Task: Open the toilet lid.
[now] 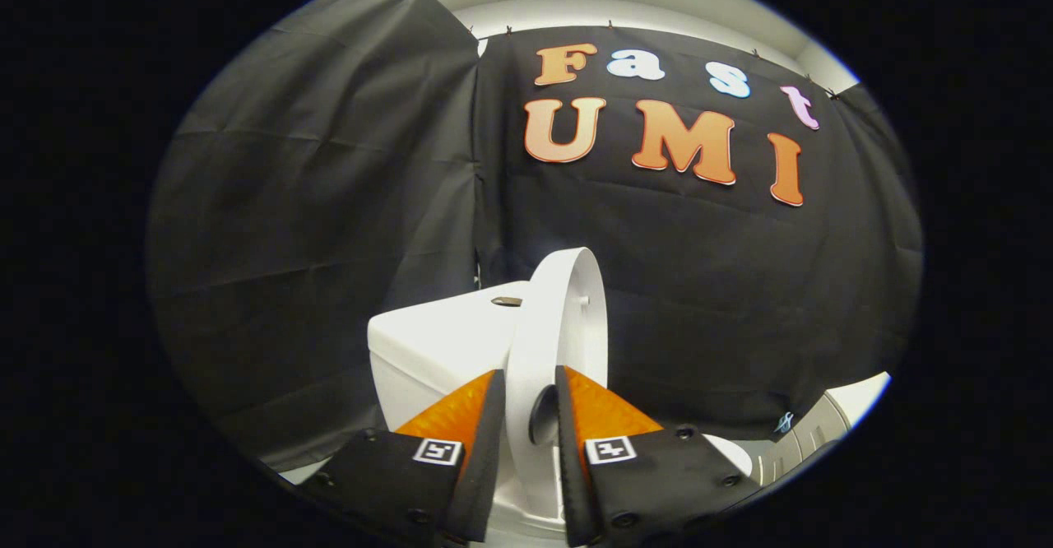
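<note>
The white toilet lid [553,318] stands raised, seen edge-on, rising from between my fingers up toward the booth wall. My gripper [531,404] is shut on the lid's rim, its orange-and-black fingers [461,416] pressing one on each side. Left of the lid is the white cistern [436,346], with a flush button [507,301] on its top. Part of the white toilet body [526,507] shows low between the fingers.
Black cloth walls [329,202] close in behind and to the left of the toilet. A grey ribbed object [802,441] lies at the lower right beside a strip of light floor.
</note>
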Demonstrator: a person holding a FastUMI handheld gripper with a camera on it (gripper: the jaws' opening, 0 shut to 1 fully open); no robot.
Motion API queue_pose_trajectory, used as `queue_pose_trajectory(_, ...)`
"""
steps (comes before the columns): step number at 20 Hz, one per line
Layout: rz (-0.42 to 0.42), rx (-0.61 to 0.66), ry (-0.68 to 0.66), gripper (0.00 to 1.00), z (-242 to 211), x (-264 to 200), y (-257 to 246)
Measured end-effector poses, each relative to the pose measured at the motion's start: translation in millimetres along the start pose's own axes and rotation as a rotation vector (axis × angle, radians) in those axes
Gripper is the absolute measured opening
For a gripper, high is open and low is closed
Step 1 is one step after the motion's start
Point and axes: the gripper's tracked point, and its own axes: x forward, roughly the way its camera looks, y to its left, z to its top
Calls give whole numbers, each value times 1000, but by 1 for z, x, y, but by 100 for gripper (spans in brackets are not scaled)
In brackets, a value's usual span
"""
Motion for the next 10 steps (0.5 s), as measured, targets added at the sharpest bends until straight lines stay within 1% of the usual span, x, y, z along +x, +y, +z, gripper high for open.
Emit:
queue_pose_trajectory(2,11,-2,-8,54,2,0,1)
queue_pose_trajectory(6,24,-1,-22,87,7,-4,3)
queue_pose_trajectory(10,43,-13,-64,98,26,-17,-5)
